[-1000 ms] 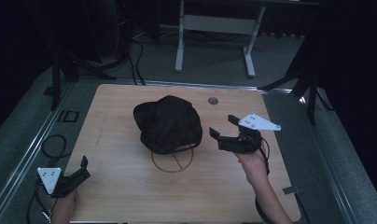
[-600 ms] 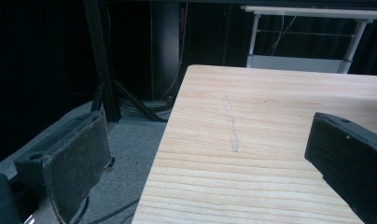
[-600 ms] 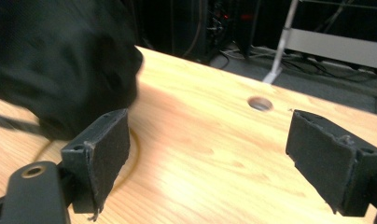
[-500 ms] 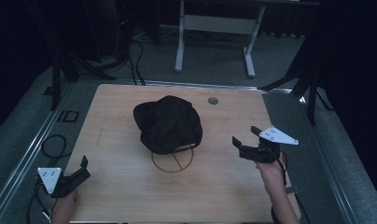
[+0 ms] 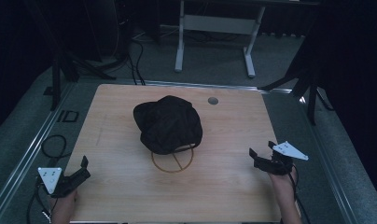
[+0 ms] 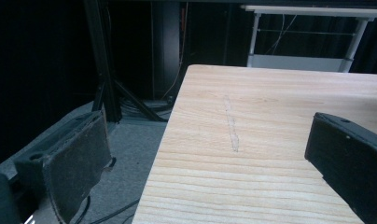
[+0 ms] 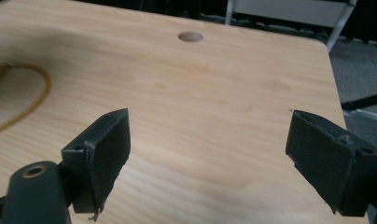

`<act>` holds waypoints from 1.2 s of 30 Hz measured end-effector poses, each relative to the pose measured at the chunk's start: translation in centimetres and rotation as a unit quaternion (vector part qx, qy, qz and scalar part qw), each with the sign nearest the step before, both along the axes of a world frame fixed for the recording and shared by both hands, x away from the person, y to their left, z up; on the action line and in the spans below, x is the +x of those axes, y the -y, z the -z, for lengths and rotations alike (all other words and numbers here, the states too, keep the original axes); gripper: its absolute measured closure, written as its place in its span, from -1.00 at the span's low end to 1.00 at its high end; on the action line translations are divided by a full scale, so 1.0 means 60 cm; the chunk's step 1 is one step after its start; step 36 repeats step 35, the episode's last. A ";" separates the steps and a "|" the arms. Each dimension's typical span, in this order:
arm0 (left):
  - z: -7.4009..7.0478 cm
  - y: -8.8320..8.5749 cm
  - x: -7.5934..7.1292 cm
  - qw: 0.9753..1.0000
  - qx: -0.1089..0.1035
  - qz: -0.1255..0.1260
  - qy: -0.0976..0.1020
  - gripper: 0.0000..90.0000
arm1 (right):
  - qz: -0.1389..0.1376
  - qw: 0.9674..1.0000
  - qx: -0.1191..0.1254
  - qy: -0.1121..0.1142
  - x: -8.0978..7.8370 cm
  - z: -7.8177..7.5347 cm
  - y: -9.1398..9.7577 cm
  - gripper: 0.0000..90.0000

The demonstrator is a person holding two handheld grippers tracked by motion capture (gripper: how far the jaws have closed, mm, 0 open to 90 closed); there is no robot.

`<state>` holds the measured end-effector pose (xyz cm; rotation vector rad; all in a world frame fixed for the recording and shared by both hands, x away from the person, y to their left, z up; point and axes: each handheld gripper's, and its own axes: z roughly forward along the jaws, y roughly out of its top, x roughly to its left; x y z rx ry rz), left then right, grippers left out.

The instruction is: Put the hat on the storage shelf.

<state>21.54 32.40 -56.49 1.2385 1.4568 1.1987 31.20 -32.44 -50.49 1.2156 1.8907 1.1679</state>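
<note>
A black cap sits in the middle of the wooden table, resting over a thin tan ring that peeks out at its near side. My left gripper hovers at the table's front left corner, open and empty; in the left gripper view its jaws stand wide apart over the table's left edge. My right gripper is at the front right, well clear of the cap, open with nothing between its pads. An arc of the ring shows at the left of the right gripper view.
A round hole is set in the tabletop behind the cap, also seen as a hole ahead of the right gripper. A white desk frame stands on the floor beyond. Cables lie left of the table.
My right gripper has drawn back from beside the cap toward the front right of the table, staying open. The left gripper and the cap have not moved.
</note>
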 end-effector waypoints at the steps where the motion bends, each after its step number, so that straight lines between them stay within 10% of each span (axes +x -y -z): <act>1: 0.000 0.000 0.000 1.000 0.000 0.000 0.000 -0.99 | 0.004 1.000 -0.001 -0.003 -0.003 0.005 0.005 -0.70; 36: 0.000 -0.001 0.000 1.000 -0.002 0.004 0.001 -0.99 | 0.109 0.993 0.019 -0.029 -0.056 0.076 0.100 -0.69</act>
